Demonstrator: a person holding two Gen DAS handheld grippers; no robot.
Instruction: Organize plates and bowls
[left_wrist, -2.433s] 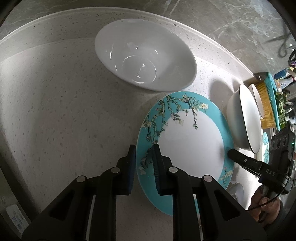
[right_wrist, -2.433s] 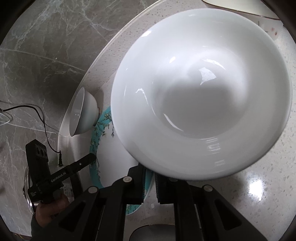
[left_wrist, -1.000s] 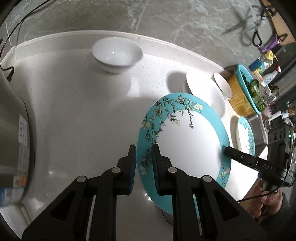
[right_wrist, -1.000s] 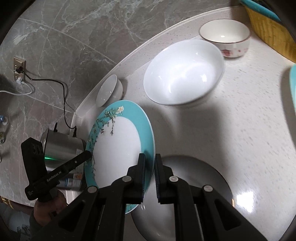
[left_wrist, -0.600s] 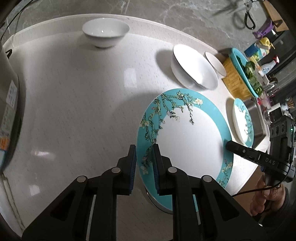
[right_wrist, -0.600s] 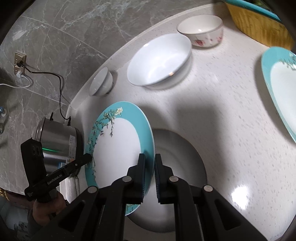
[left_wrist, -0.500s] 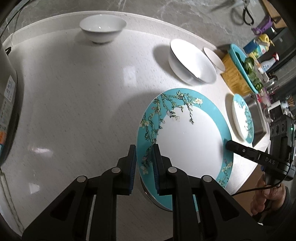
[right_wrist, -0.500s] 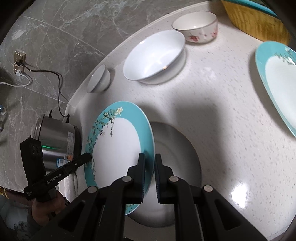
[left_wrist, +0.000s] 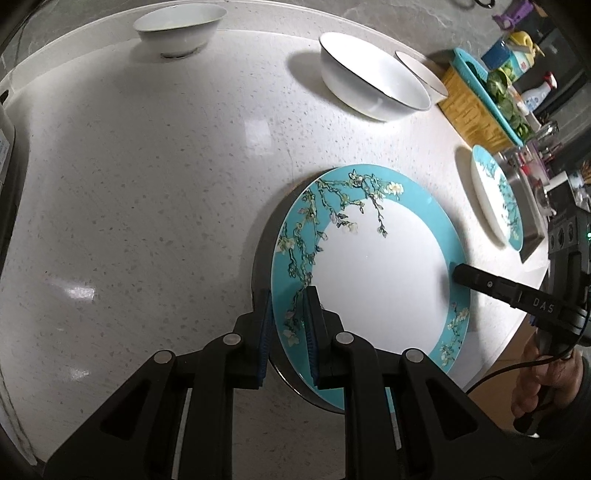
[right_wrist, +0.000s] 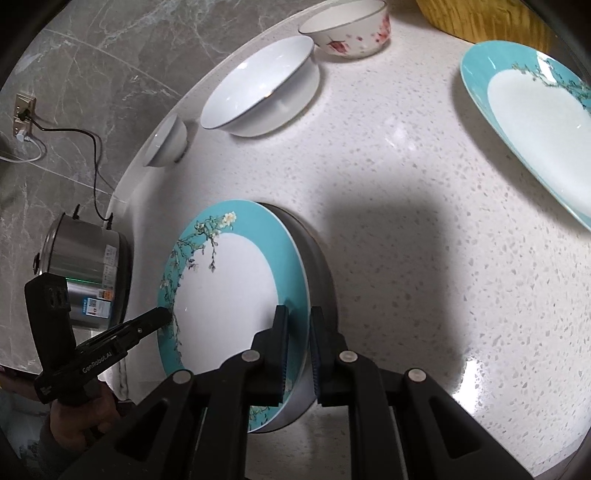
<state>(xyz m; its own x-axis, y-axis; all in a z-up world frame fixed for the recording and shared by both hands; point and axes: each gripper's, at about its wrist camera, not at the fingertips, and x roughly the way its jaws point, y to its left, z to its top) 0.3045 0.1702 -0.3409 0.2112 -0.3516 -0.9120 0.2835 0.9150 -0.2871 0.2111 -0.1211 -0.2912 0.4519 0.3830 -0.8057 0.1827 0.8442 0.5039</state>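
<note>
Your white speckled countertop (left_wrist: 147, 184) takes up most of both views. On it, the big teal blossom plate (left_wrist: 376, 273) sits low over the near edge with its dark shadow right underneath; can't tell for sure if it's fully touching down. You've got it pinched from both sides: your left gripper (left_wrist: 287, 334) is clamped on its near rim, and your right gripper (right_wrist: 297, 354) is clamped on the opposite rim.

A second teal plate (right_wrist: 532, 107) lies flat well off to the right. The large white bowl (left_wrist: 373, 77) stands upright toward the back, with the pink-flowered bowl (right_wrist: 347, 31) just beside it. The small white bowl (left_wrist: 179, 27) is off on its own at the back edge near the wall. Steel cooker (right_wrist: 85, 273) stands at the left end, and a yellow basket (left_wrist: 476, 110) with greens at the right.
</note>
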